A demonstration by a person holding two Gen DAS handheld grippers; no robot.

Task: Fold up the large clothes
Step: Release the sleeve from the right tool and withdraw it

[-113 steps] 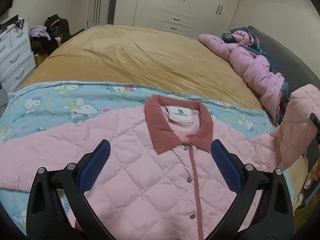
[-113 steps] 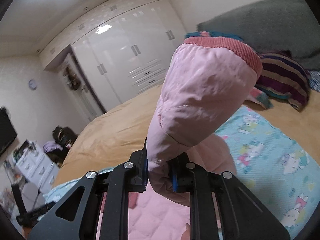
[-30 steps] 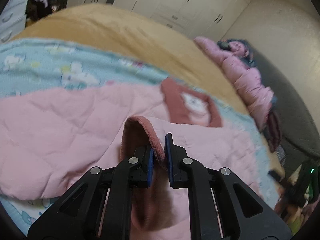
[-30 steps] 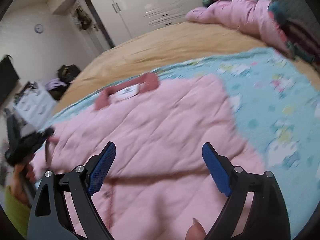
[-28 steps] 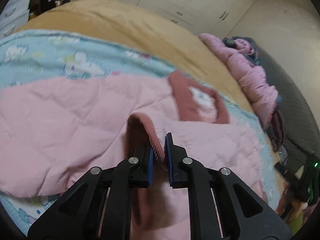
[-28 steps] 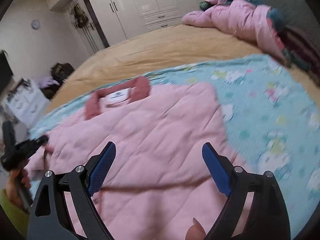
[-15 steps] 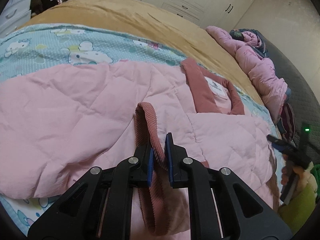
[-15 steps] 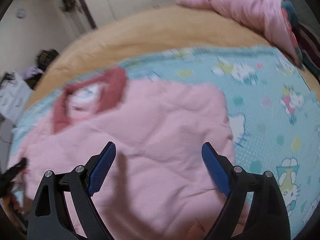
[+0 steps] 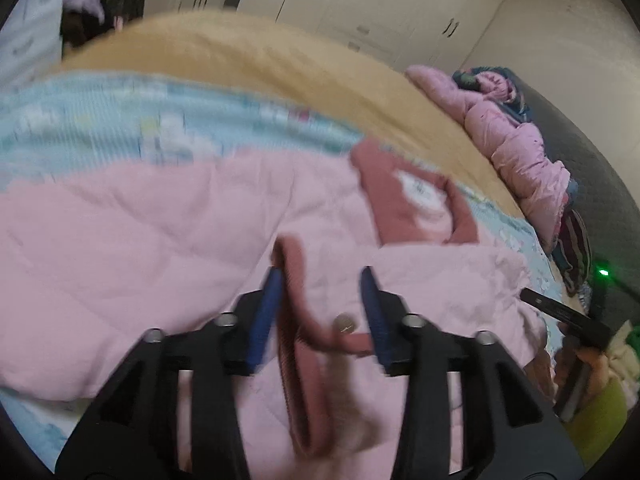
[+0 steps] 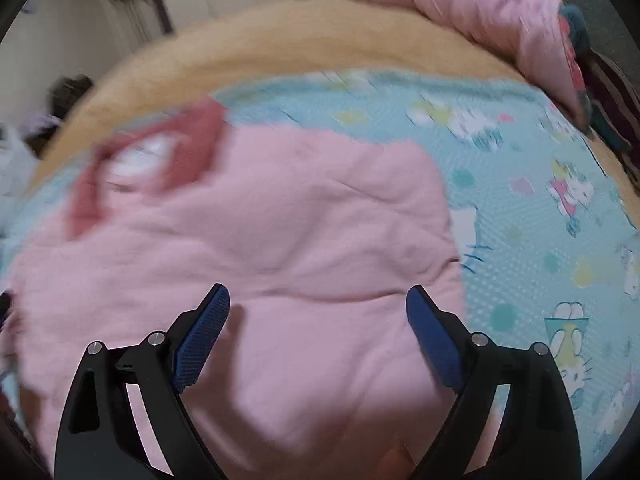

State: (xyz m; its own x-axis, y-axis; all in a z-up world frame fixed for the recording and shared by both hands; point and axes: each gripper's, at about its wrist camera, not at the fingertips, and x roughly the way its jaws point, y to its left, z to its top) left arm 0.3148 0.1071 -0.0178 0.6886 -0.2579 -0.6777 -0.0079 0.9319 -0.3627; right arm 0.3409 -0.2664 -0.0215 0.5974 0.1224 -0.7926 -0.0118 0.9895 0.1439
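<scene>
L view: my left gripper (image 9: 320, 280) is parted round the sleeve cuff (image 9: 294, 276), which lies loose across the pink jacket (image 9: 132, 236) near me; sleeve-fold step.

R view: my right gripper (image 10: 318, 300) is wide apart, empty, over the jacket's right side on the blue blanket (image 10: 532, 200). Next I reckon: grab the hem, fold towards the collar (image 10: 160, 152).

The pink jacket (image 10: 304, 240) is soft, matt quilted cloth, and its cuff (image 9: 298, 304) is ribbed corduroy. The left gripper (image 9: 320, 304) is matt black plastic with textured blue pads (image 9: 264, 320) and shiny metal screws (image 9: 410, 320).
</scene>
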